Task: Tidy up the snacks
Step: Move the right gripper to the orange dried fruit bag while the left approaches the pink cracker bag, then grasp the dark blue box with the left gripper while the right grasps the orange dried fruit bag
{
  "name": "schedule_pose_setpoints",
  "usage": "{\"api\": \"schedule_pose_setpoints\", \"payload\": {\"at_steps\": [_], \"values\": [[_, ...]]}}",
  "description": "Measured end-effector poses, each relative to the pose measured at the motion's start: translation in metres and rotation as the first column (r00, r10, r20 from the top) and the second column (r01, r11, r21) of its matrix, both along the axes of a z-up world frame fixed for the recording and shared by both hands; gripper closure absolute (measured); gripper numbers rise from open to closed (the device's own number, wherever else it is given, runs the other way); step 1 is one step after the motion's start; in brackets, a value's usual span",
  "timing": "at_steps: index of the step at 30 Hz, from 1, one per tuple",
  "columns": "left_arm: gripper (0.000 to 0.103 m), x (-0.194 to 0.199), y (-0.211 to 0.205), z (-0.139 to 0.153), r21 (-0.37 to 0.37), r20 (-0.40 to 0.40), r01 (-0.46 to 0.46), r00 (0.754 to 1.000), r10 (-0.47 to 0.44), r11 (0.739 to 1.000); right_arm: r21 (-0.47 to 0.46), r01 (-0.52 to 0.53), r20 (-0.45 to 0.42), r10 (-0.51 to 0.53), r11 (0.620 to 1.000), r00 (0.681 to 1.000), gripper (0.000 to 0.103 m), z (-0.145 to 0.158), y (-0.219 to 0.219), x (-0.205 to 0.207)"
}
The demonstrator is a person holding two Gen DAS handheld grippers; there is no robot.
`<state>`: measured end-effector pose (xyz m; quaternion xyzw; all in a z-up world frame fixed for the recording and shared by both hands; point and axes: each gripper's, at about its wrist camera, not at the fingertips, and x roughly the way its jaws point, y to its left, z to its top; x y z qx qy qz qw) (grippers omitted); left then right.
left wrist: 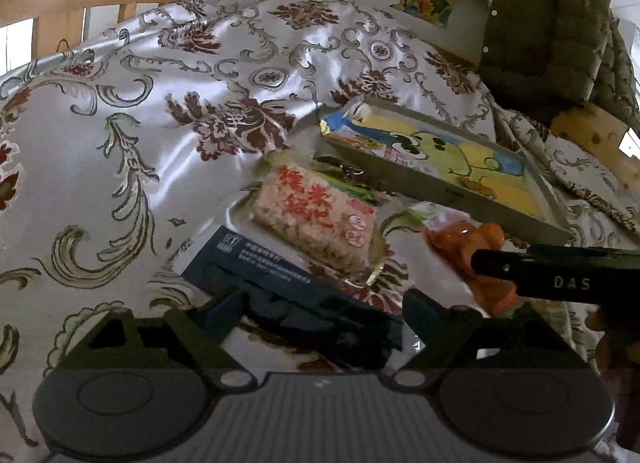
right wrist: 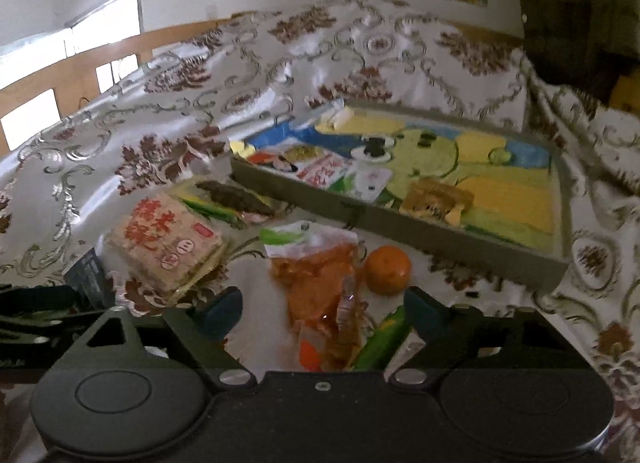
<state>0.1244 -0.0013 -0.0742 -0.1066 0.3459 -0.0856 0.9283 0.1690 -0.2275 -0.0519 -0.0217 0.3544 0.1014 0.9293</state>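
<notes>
1. Snacks lie loose on the satin floral cloth (left wrist: 132, 111) in front of both grippers. The cloth may cover a bed or a bench; I cannot tell which.
2. The right gripper (right wrist: 320, 313) hangs open, tilted down over an orange snack bag (right wrist: 316, 279), which sits between its pads untouched. That placement suggests this bag is the next pick. A mandarin (right wrist: 388, 269) rests just beside the bag, and a green wrapper (right wrist: 380, 343) lies near the right pad.
3. The left gripper (left wrist: 320, 313) is open too, holding nothing, with a dark blue packet (left wrist: 256, 267) below its pads. Past that lies a rice cake pack (left wrist: 316, 219) with red lettering.
4. Further out a shallow grey tray (right wrist: 400, 223), its floor painted with a cartoon frog, sits tilted on the rumpled cloth. It looks to be the place meant for the snacks.
5. Inside the tray, a few packets (right wrist: 316, 167) crowd the left end and a brown-orange packet (right wrist: 436, 195) sits near the front wall. Most of the floor is bare.
6. Behind it, a green quilted jacket (left wrist: 552, 31) hangs.
</notes>
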Motion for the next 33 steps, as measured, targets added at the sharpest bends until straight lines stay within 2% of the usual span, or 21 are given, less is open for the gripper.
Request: {"api": "schedule_pose_setpoints", "payload": {"at_steps": [8,11,12,15,20,22,26,30,33], "values": [[0.005,0.019,0.001,-0.009,-0.054,-0.048,-0.021,0.999,0.018,0.998,-0.022,-0.023,-0.046,0.022,0.999,0.999,0.02,-0.018,0.01,0.02],[0.005,0.021,0.0,-0.01,-0.045,-0.05,-0.014,0.999,0.011,0.999,-0.022,-0.025,-0.066,0.023,0.999,0.998,0.024,-0.024,0.011,0.027],[0.007,0.02,-0.001,-0.011,-0.033,-0.047,-0.009,0.999,0.008,0.999,-0.015,-0.024,-0.074,0.023,1.0,0.997,0.026,-0.026,0.011,0.029],[0.022,0.019,-0.003,-0.009,-0.003,-0.033,-0.01,0.999,0.01,1.0,-0.016,-0.018,-0.07,0.017,1.0,0.997,0.032,-0.028,0.011,0.029],[0.036,0.019,0.004,-0.006,-0.062,-0.03,-0.017,0.999,0.016,0.998,-0.003,-0.016,-0.059,0.016,1.0,0.998,0.05,-0.025,0.011,0.024],[0.042,0.019,0.005,-0.006,-0.09,-0.025,0.002,1.0,-0.004,0.996,0.006,-0.034,-0.057,0.035,0.999,0.998,0.051,-0.024,0.013,0.022],[0.043,0.024,0.005,-0.01,-0.117,-0.02,0.02,1.0,-0.023,0.993,-0.02,-0.069,-0.048,0.068,0.997,0.997,0.049,-0.024,0.022,0.019],[0.049,0.028,0.003,-0.011,-0.12,-0.029,0.015,0.999,-0.018,0.993,-0.005,-0.043,-0.054,0.043,0.999,0.998,0.043,-0.027,0.02,0.022],[0.055,0.026,0.002,-0.008,-0.125,-0.043,0.007,0.999,-0.013,0.992,-0.012,-0.044,-0.054,0.043,0.999,0.998,0.042,-0.03,0.021,0.022]]}}
